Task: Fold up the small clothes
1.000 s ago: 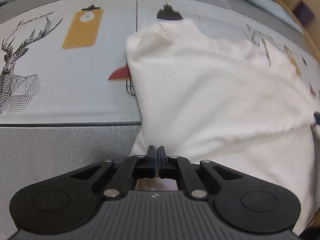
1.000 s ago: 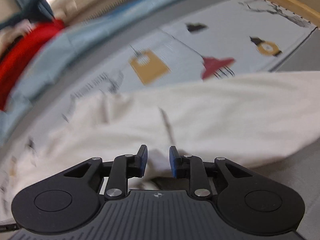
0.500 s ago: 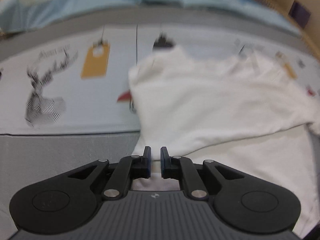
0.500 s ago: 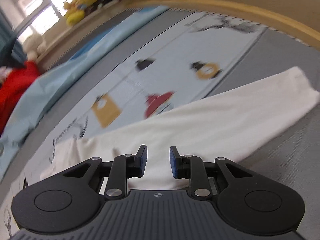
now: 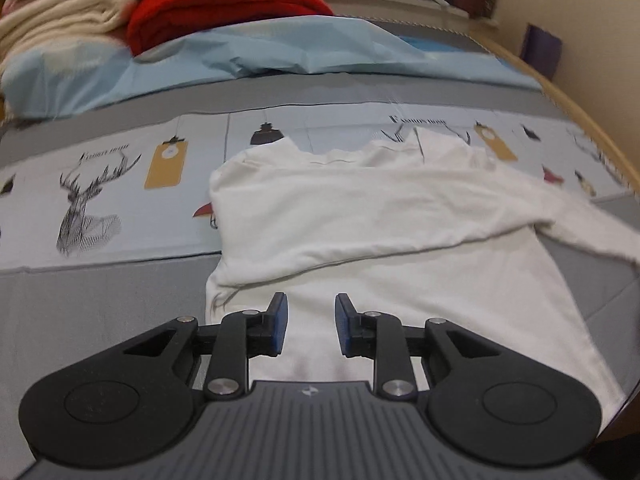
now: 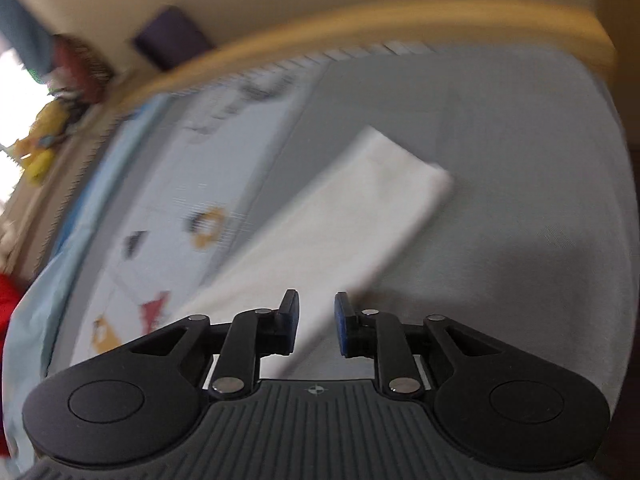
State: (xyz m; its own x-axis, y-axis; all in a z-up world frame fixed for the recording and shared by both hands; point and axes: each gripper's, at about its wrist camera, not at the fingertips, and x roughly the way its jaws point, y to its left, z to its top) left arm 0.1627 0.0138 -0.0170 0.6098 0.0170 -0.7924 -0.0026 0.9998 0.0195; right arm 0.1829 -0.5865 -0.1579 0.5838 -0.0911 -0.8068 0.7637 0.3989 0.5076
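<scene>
A white long-sleeved shirt (image 5: 380, 240) lies on the bed. One sleeve is folded across its body toward the near left, and the other sleeve stretches off to the right. My left gripper (image 5: 307, 320) is open and empty, raised above the shirt's lower part. In the blurred right wrist view, the stretched sleeve (image 6: 352, 216) lies on the grey sheet, its cuff pointing up and right. My right gripper (image 6: 316, 322) is open and empty above the near part of that sleeve.
The bed has a grey sheet (image 5: 100, 300) and a printed pale blue band with deer and lamp pictures (image 5: 100, 184). A light blue quilt (image 5: 240, 56), a red blanket (image 5: 224, 4) and cream towels (image 5: 56, 12) lie at the back. A wooden bed rail (image 6: 360, 28) runs along the right side.
My left gripper opened, let go of the shirt and pulled back and up. My right gripper stayed open and swung to the right along the stretched sleeve toward the cuff.
</scene>
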